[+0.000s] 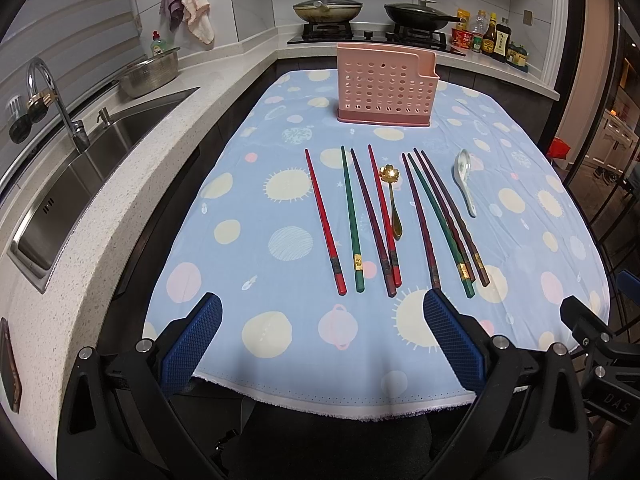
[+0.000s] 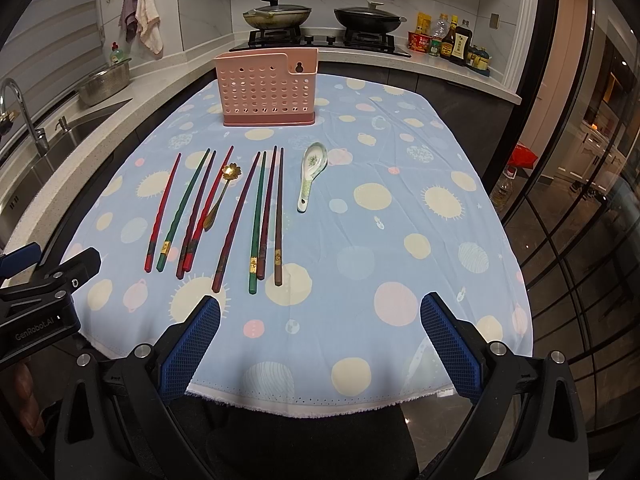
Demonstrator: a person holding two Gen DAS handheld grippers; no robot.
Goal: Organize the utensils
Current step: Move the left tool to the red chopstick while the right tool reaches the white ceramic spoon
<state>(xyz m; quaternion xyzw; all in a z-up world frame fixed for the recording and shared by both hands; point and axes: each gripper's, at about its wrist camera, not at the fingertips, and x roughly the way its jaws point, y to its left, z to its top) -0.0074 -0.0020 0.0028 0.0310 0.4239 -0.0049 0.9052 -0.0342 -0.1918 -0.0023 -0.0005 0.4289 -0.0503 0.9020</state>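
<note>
Your left gripper [image 1: 322,312] and right gripper [image 2: 320,314] both hang spread wide over the near edge of the tablecloth [image 2: 420,208], with nothing between the blue pads. From your right camera, eight chopsticks [image 2: 224,216] lie in a row at eleven o'clock, a gold spoon [image 2: 222,196] lying among them, touching the red ones. The white ceramic spoon [image 2: 310,174] lies apart at twelve o'clock. The pink utensil holder [image 2: 267,88] stands upright beyond them, toward the stove [image 2: 320,42].

Eight chopsticks [image 1: 372,220], gold spoon [image 1: 392,200] and ceramic spoon [image 1: 466,184] lie flat before the upright pink perforated holder [image 1: 386,84].
</note>
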